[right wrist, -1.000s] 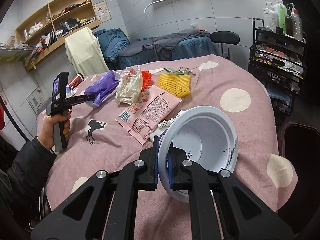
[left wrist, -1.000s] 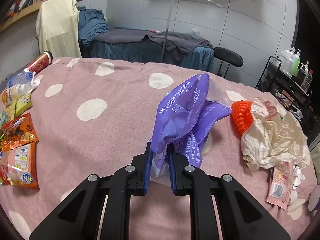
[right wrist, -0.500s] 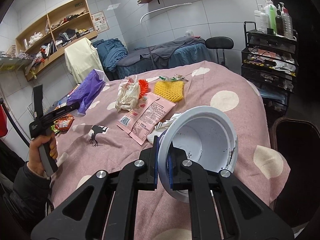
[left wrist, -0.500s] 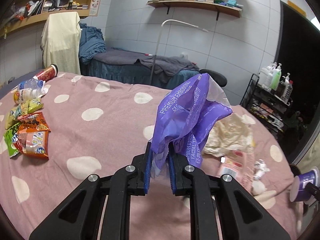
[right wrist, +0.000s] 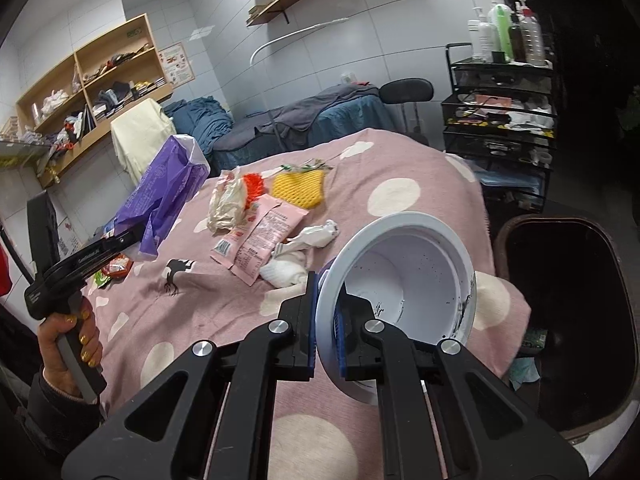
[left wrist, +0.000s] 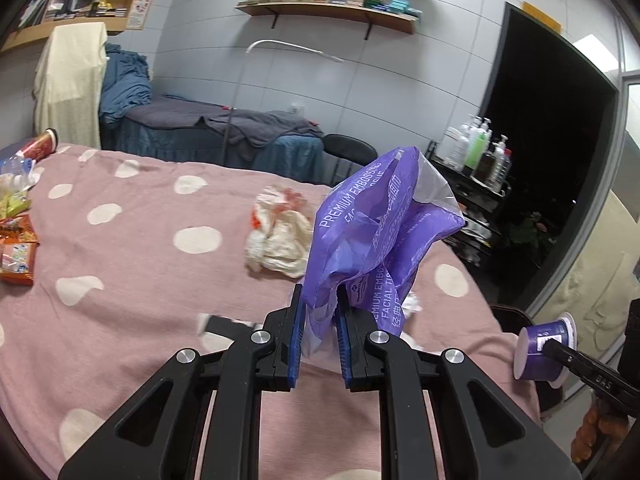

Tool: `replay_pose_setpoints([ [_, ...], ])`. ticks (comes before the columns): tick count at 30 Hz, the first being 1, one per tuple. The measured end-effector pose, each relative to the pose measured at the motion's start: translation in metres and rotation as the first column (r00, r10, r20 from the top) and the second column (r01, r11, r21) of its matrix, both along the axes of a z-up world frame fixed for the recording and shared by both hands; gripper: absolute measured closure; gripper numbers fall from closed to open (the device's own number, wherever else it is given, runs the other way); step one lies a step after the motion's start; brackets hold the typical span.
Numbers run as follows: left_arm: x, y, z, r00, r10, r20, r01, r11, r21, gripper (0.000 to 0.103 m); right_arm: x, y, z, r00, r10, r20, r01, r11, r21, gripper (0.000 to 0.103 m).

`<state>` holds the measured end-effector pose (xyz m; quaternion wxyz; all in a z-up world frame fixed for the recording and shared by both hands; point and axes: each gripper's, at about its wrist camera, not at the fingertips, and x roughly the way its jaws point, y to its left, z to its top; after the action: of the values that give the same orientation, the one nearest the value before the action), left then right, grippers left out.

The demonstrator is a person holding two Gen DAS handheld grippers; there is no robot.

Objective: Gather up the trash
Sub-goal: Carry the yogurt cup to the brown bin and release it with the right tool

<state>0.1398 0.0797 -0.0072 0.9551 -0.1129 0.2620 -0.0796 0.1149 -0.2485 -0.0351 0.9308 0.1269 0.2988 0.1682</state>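
Observation:
My left gripper (left wrist: 318,328) is shut on a crumpled purple tissue wrapper (left wrist: 376,232), held up above the pink dotted table (left wrist: 140,272). From the right wrist view the same wrapper (right wrist: 164,196) hangs from the left gripper (right wrist: 136,236) at the far left. My right gripper (right wrist: 328,312) is shut on the rim of an empty white paper bowl (right wrist: 404,276), tilted on its side near the table's right edge. The bowl's purple outside (left wrist: 546,354) shows at the right of the left wrist view. A dark trash bin (right wrist: 560,312) stands open just right of the bowl.
On the table lie a crumpled white bag (right wrist: 226,206), a pink packet (right wrist: 264,236), a yellow foam net (right wrist: 298,188) and white tissues (right wrist: 304,248). Snack packs (left wrist: 16,252) sit at the left edge. A black rack with bottles (right wrist: 500,92) stands behind the bin.
The left gripper has carried the purple wrapper up and to the right across the table, toward the bowl's side. The right gripper with the bowl has shifted right, bringing the trash bin into view.

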Motion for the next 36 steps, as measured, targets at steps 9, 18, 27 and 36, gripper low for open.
replay_pose_setpoints([
  [9, -0.005, -0.057, -0.003, 0.99, -0.142, -0.001, 0.142, 0.99, -0.01, 0.088, -0.011, -0.052, -0.007, 0.992, -0.128, -0.009, 0.128, 0.992, 0.016, 0.094],
  [18, -0.003, -0.12, -0.01, 0.959, -0.281, -0.025, 0.281, 0.96, 0.003, 0.088, 0.01, -0.109, -0.028, 0.955, -0.285, -0.079, 0.285, 0.958, -0.016, 0.094],
  [27, -0.001, -0.158, -0.015, 0.929, -0.366, -0.051, 0.367, 0.93, 0.021, 0.088, 0.055, -0.152, -0.079, 0.897, -0.365, -0.248, 0.366, 0.93, -0.043, 0.094],
  [36, 0.004, -0.178, -0.023, 0.913, -0.4, -0.082, 0.403, 0.914, 0.033, 0.088, 0.074, -0.155, -0.119, 0.843, -0.392, -0.369, 0.38, 0.919, -0.108, 0.091],
])
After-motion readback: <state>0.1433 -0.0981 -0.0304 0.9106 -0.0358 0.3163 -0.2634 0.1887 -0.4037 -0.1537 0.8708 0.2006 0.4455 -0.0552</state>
